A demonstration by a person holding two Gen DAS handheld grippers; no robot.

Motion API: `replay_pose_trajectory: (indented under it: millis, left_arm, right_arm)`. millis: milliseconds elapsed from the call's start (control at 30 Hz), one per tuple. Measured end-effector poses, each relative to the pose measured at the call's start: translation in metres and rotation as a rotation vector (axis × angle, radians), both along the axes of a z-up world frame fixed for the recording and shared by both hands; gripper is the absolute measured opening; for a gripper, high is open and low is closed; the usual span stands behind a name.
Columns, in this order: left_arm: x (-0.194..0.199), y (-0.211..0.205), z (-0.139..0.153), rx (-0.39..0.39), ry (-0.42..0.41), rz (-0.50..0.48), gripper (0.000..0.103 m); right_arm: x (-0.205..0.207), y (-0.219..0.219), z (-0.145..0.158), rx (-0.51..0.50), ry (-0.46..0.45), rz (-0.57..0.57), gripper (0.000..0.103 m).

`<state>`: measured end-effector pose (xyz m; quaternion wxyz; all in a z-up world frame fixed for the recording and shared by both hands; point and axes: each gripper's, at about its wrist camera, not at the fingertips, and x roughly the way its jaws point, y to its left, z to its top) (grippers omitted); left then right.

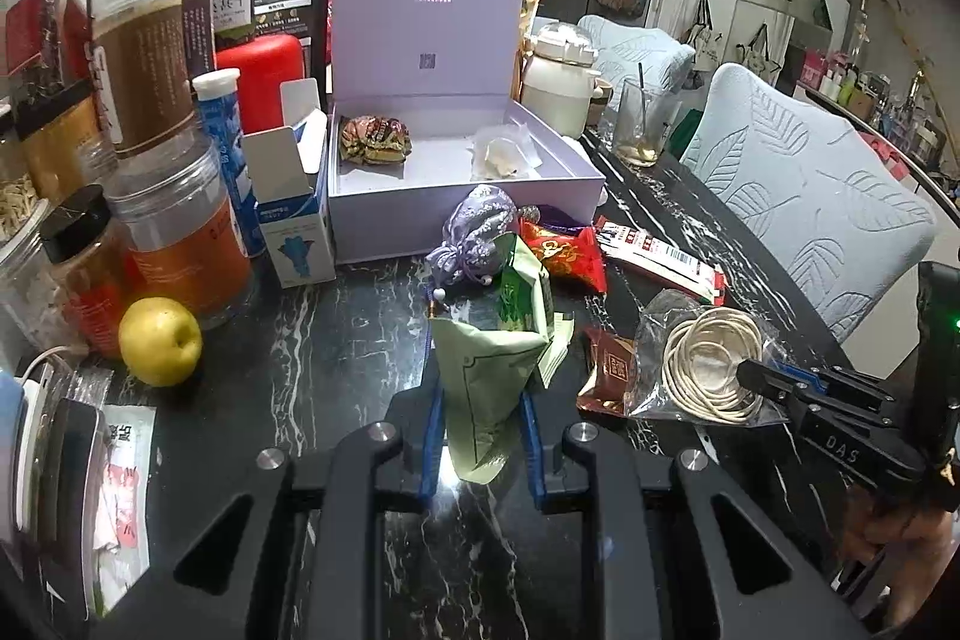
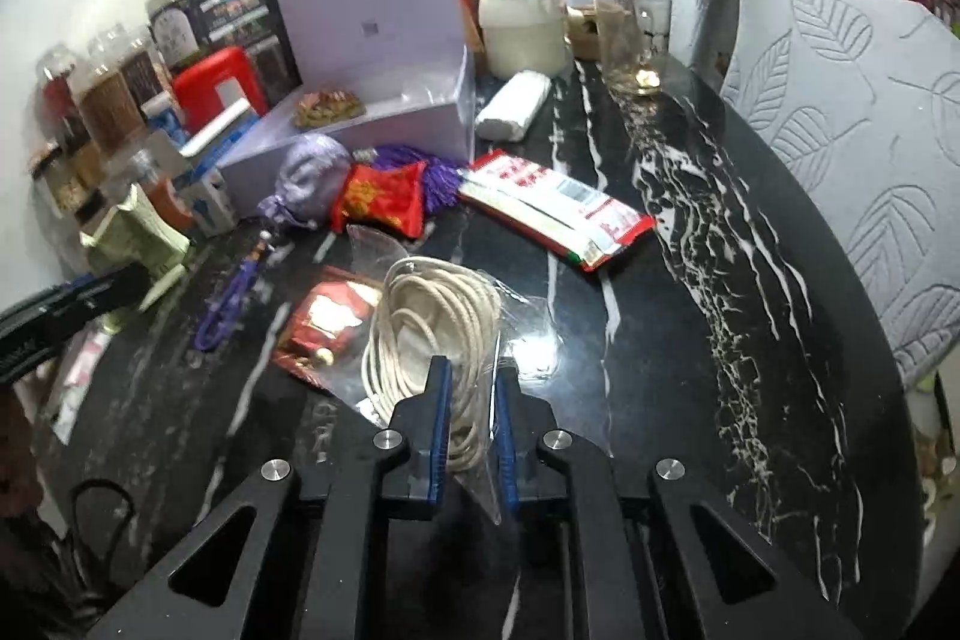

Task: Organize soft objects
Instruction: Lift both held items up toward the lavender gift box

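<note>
My left gripper (image 1: 480,400) is shut on a pale green packet (image 1: 498,352) and holds it above the black marble table (image 1: 336,340). My right gripper (image 2: 471,382) is shut on a clear bag of coiled white cord (image 2: 432,322); that bag shows at right in the left wrist view (image 1: 708,364). An open lilac box (image 1: 456,148) stands behind, holding a brown patterned pouch (image 1: 375,139) and a clear wrapped item (image 1: 504,154). A lilac drawstring pouch (image 1: 474,235), a red sachet (image 1: 561,250), a dark red packet (image 1: 609,370) and a long red-white packet (image 1: 660,253) lie before the box.
Jars and bottles (image 1: 150,100) crowd the left, with a yellow apple (image 1: 159,340) and a small blue-white carton (image 1: 294,214). A white jar (image 1: 558,82) and a glass (image 1: 642,124) stand right of the box. Padded chairs (image 1: 798,196) line the table's right edge.
</note>
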<state>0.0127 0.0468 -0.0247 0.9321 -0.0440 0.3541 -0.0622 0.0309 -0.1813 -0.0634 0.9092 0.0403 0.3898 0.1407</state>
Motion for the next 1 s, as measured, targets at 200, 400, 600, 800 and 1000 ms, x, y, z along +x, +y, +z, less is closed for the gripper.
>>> replay_pose_trajectory:
  millis: [200,400,600,800,1000]
  left_arm:
    - [-0.012,0.004,0.008,-0.003,-0.024,0.013,0.022]
    - [-0.024,0.009,0.018,0.001,-0.049,0.029,0.022]
    - [-0.034,0.016,0.033,0.012,-0.087,0.049,0.022]
    - [-0.033,0.02,0.052,0.02,-0.134,0.057,0.022]
    - [-0.026,0.018,0.075,0.047,-0.192,0.065,0.022]
  right_arm:
    - [-0.013,-0.003,0.019,0.06,-0.039,-0.001,0.011]
    - [-0.027,0.004,0.033,0.074,-0.079,0.026,0.011]
    - [-0.035,0.009,0.051,0.091,-0.133,0.044,0.01]
    - [-0.035,0.014,0.073,0.108,-0.179,0.076,0.01]
    - [-0.026,0.022,0.094,0.11,-0.225,0.111,0.01]
